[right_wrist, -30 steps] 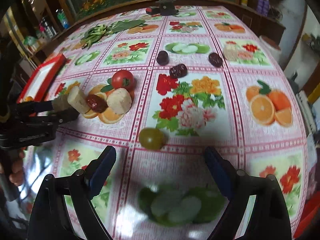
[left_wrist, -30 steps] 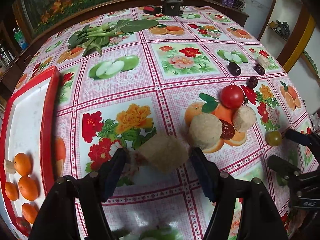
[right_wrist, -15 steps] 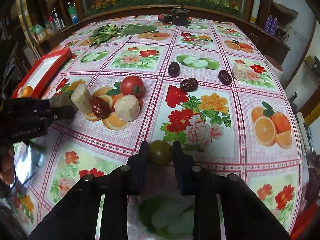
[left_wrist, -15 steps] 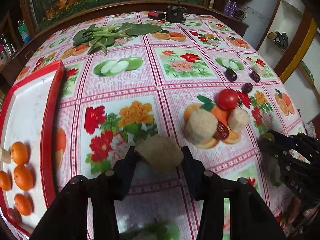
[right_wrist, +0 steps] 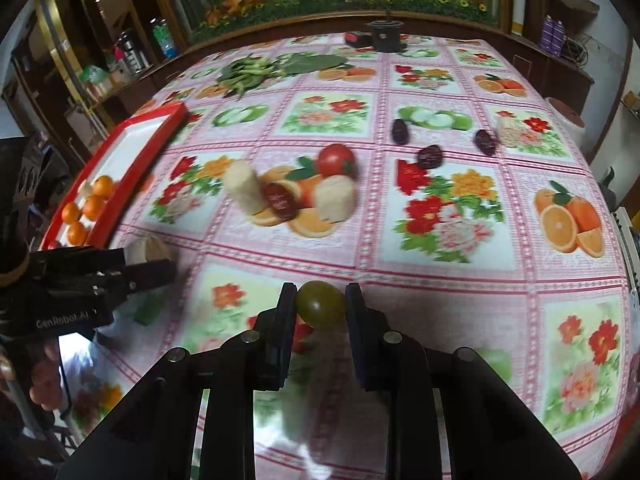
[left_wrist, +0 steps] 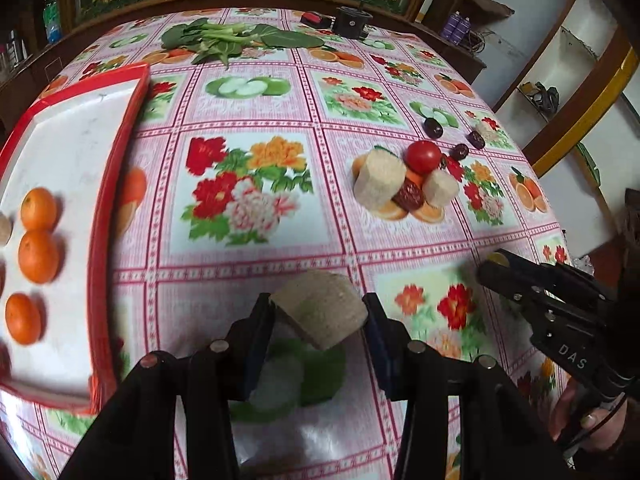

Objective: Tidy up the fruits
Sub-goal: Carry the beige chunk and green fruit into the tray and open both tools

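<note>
Both grippers hold fruit above the flowered pink plastic tablecloth (left_wrist: 248, 264)

The left gripper (left_wrist: 318, 316) is clamped part-way on a tan, rough-skinned cut chunk of fruit (left_wrist: 320, 312), and the right gripper (right_wrist: 321, 304) is closed tight on a small round olive-green fruit (right_wrist: 321, 303); the red-rimmed white tray (left_wrist: 120, 168) at the table's left side holds several small oranges (left_wrist: 38, 256), with a pale piece at its edge that is too cropped to tell; mid-table, two more tan chunks (left_wrist: 380, 178), a red tomato (left_wrist: 424, 156) and a dark red date (left_wrist: 410, 196) sit bunched together, touching; three more dates (right_wrist: 430, 156) lie beyond, well apart from leafy greens (left_wrist: 224, 38) at the far edge
</note>
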`<state>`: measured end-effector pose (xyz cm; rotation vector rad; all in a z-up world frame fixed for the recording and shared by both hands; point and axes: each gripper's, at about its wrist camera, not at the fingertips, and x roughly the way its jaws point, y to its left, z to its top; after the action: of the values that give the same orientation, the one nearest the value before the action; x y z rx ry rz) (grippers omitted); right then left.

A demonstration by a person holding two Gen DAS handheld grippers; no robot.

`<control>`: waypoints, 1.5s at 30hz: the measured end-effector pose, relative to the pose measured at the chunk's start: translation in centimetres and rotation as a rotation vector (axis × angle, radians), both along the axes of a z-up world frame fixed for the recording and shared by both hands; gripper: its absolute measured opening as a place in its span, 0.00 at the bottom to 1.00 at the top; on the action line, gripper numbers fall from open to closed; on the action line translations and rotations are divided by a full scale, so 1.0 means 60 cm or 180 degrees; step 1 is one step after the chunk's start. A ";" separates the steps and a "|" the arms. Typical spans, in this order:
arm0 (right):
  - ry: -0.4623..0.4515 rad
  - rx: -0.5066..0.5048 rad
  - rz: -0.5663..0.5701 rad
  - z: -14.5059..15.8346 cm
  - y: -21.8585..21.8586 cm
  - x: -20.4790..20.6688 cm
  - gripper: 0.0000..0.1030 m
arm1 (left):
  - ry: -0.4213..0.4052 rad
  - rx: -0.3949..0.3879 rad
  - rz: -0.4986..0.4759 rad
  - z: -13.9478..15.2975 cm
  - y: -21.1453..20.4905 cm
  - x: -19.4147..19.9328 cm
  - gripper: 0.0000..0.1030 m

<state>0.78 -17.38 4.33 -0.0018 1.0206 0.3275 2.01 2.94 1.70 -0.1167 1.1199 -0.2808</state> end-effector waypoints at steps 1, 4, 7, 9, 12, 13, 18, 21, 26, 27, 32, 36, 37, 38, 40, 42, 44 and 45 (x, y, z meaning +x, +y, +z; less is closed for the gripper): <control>0.0008 -0.0001 0.0024 -0.001 0.009 -0.001 0.23 | -0.0010 0.0002 -0.0002 0.002 0.003 -0.004 0.46; 0.0027 -0.0010 0.0088 -0.002 0.036 -0.003 0.23 | -0.0046 -0.0013 -0.0015 0.007 0.012 -0.017 0.46; 0.0029 -0.0033 0.0140 -0.001 0.063 -0.002 0.23 | -0.0072 -0.0043 -0.0009 0.014 0.025 -0.027 0.46; 0.0025 -0.0036 0.0168 0.001 0.080 0.000 0.23 | -0.0107 -0.0038 0.0007 0.020 0.038 -0.032 0.46; 0.0027 -0.0045 0.0228 0.005 0.108 0.005 0.23 | -0.0162 -0.0037 0.0066 0.030 0.064 -0.035 0.46; 0.0030 -0.0044 0.0253 0.007 0.118 0.008 0.23 | -0.0176 -0.0050 0.0101 0.034 0.075 -0.035 0.46; -0.0029 -0.0095 0.0447 0.018 0.182 0.021 0.23 | -0.0253 -0.0055 0.0294 0.051 0.136 -0.028 0.46; -0.0064 -0.0090 0.0543 0.028 0.223 0.035 0.23 | -0.0303 -0.0039 0.0412 0.061 0.173 -0.018 0.46; -0.0122 -0.0083 0.0668 0.047 0.291 0.062 0.23 | -0.0378 0.0046 0.0563 0.072 0.227 0.001 0.46; -0.0156 -0.0099 0.0700 0.051 0.304 0.067 0.23 | -0.0388 0.0074 0.0582 0.074 0.238 0.005 0.46; -0.0261 -0.0081 0.0830 0.069 0.371 0.097 0.23 | -0.0408 0.0195 0.0720 0.079 0.288 0.031 0.46; -0.0309 -0.0025 0.0854 0.073 0.410 0.126 0.23 | -0.0391 0.0266 0.0852 0.080 0.328 0.058 0.46; -0.0311 -0.0024 0.0862 0.071 0.415 0.131 0.23 | -0.0389 0.0300 0.0883 0.079 0.334 0.065 0.46; -0.0308 -0.0028 0.0876 0.067 0.425 0.140 0.23 | -0.0382 0.0334 0.0908 0.076 0.342 0.074 0.46; -0.0292 -0.0024 0.0890 0.057 0.441 0.153 0.23 | -0.0354 0.0380 0.0956 0.071 0.352 0.089 0.46; -0.0273 -0.0017 0.0896 0.050 0.451 0.158 0.23 | -0.0308 0.0395 0.0999 0.062 0.361 0.105 0.46; -0.0230 -0.0009 0.0899 0.037 0.461 0.168 0.23 | -0.0264 0.0391 0.1023 0.054 0.367 0.115 0.46; -0.0203 0.0005 0.0892 0.032 0.464 0.172 0.23 | -0.0240 0.0398 0.1036 0.048 0.368 0.121 0.46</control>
<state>11.10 10.43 6.23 -0.1543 0.9574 0.5801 9.27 25.03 4.61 -0.1736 1.0229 0.0747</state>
